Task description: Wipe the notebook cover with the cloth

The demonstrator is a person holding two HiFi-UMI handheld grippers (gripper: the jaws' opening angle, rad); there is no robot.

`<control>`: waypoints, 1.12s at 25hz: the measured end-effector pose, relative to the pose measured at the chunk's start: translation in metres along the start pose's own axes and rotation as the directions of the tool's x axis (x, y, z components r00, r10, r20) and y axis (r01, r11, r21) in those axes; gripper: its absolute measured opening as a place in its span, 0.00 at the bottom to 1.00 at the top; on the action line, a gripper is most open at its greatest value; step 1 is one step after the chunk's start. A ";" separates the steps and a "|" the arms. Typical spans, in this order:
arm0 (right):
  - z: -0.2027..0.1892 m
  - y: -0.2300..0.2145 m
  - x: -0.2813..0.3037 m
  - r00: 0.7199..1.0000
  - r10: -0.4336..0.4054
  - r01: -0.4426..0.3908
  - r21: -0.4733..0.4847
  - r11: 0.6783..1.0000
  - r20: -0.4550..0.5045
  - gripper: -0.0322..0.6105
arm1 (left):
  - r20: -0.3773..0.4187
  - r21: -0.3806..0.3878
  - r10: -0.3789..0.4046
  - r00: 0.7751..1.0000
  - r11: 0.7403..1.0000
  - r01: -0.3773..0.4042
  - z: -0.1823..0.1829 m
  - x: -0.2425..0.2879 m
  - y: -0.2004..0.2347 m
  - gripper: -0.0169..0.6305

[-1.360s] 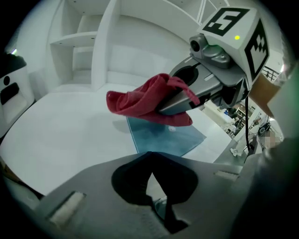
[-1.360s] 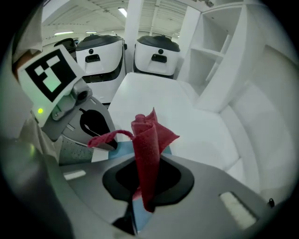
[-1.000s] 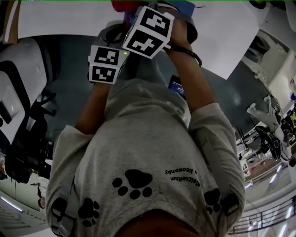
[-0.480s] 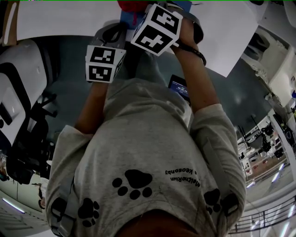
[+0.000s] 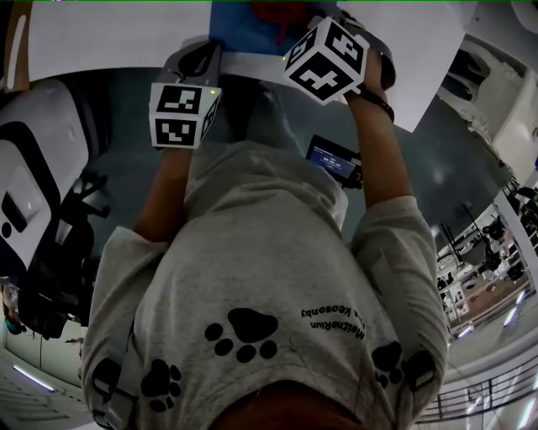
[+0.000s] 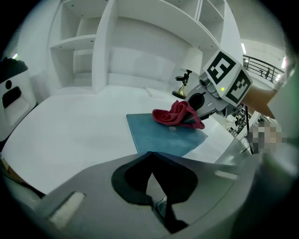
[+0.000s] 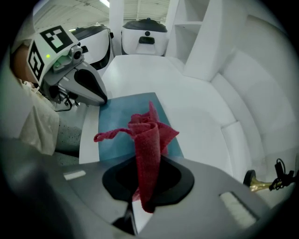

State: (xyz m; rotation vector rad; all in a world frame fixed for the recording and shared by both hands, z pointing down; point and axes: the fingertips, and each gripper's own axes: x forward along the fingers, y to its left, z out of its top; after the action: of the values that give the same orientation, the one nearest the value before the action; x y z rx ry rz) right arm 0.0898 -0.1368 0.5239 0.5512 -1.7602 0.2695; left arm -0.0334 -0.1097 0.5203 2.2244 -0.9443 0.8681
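A blue notebook lies flat on the white table. A crumpled red cloth rests on its cover, and my right gripper is shut on it. In the right gripper view the cloth rises out of the shut jaws of my right gripper over the notebook. My left gripper tapers to a single dark tip at the notebook's corner, shut and holding nothing. In the head view the notebook and the cloth show at the top edge, beyond both marker cubes.
White shelving stands behind the table. A small brass stand sits at the back near the right gripper. A white and black machine is at the person's left, and a small screen device hangs at the waist.
My right gripper has moved to the right and farther over the table, with the cloth. The left gripper has shifted slightly left, and more of the blue notebook shows.
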 end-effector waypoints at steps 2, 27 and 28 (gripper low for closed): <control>-0.012 -0.005 -0.002 1.000 -0.007 0.007 0.025 1.000 -0.009 0.12 | 0.001 -0.006 0.001 1.000 1.000 -0.001 0.000 0.000 0.000 0.03; -0.056 -0.013 -0.045 0.995 -0.070 0.080 0.142 0.987 -0.073 0.12 | 0.009 -0.008 -0.002 1.000 1.000 0.002 0.001 -0.004 0.002 0.03; -0.046 -0.009 -0.051 0.997 -0.066 0.071 0.141 0.987 -0.041 0.12 | 0.010 -0.010 -0.003 1.000 1.000 0.003 0.000 -0.004 0.001 0.03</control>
State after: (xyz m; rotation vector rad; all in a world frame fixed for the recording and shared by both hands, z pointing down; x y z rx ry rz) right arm 0.1419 -0.1121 0.4856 0.7037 -1.6917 0.3568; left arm -0.0365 -0.1092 0.5174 2.2235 -0.9472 0.8501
